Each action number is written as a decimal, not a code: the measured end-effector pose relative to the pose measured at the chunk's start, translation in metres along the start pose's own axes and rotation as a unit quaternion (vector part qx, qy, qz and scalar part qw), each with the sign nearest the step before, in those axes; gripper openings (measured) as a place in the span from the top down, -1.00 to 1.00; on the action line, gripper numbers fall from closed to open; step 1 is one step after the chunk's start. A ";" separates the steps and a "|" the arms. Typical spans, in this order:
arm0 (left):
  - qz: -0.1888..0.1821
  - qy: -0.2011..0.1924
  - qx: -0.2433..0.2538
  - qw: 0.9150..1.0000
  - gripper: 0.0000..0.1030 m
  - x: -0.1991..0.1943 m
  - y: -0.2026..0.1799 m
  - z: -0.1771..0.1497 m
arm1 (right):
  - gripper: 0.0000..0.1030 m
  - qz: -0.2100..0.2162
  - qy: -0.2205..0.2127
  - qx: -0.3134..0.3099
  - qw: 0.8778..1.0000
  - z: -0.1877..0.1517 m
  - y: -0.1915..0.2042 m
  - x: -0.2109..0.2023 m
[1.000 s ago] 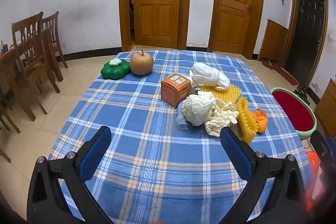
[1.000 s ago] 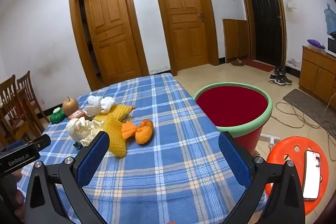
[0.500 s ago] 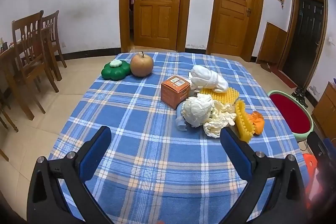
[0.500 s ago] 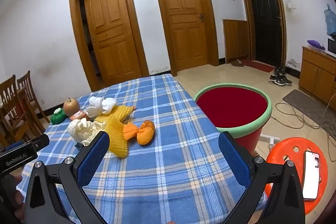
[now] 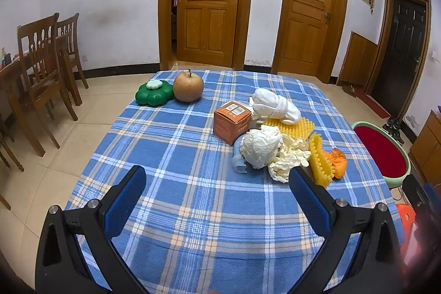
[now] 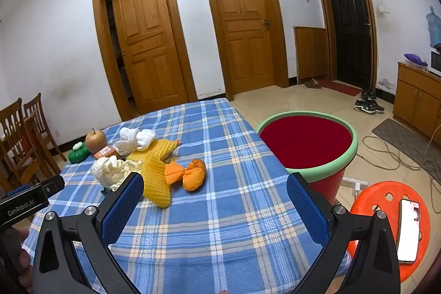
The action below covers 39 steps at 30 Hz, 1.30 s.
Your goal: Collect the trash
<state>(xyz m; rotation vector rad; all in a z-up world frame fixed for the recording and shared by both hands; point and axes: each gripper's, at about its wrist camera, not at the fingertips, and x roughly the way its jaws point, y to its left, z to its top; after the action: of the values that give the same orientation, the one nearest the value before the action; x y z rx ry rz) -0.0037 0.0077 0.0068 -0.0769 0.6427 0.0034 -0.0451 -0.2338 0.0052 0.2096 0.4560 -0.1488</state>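
On the worktop [image 5: 171, 183], crumpled paper [image 5: 260, 146] lies beside an orange box [image 5: 231, 126]; red bin [image 6: 306, 141] stands alongside. Left tongs [image 5: 217, 178] and right tongs [image 6: 215, 183] are both spread (nothing held).

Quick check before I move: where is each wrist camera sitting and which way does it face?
Left wrist: on the left gripper, above the table's near edge, facing the apple and doors; only its open blue fingers show.
Right wrist: on the right gripper, facing the red bin beside the table; the left gripper's body shows at left.
Shared: yellow foam net, white socks.
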 end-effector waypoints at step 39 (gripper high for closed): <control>0.001 0.000 -0.006 1.000 -0.98 -0.002 0.003 0.001 | -1.00 0.003 0.002 0.002 1.000 -0.001 0.001 0.000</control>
<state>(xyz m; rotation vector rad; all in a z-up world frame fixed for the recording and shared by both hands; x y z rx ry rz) -0.0047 0.0108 0.0082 -0.0870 0.6432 0.0097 -0.0452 -0.2322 0.0047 0.2144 0.4596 -0.1441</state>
